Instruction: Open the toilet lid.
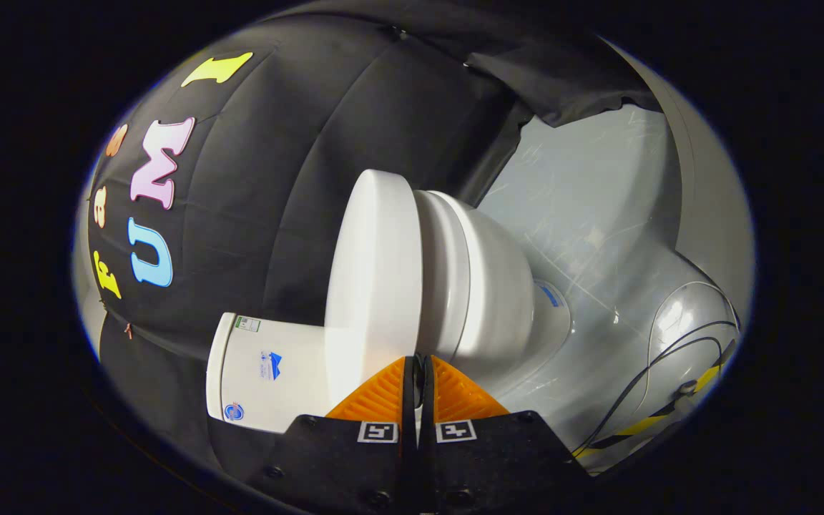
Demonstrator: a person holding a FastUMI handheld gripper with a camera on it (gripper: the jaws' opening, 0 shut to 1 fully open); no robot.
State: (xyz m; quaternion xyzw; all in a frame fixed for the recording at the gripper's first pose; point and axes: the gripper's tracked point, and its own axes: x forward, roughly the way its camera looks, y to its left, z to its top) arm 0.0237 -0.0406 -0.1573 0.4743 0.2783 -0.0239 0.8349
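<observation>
Pinching front rim of toilet lid (pixel 373 286), claw (pixel 418 372) closed on it; lid still flat on bowl (pixel 491 286)

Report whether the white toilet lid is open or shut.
Shut: the white toilet lid lies flat against the seat and white ceramic bowl, no gap showing. The hand-held gripper sits at its edge, fingers nearly together.

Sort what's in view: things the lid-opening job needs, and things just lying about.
For the job:
- toilet lid, edge just ahead of the fingers
- claw, fingers nearly together, tips at the lid's edge

Just there:
- tank
- bowl
- cables on the floor
</observation>
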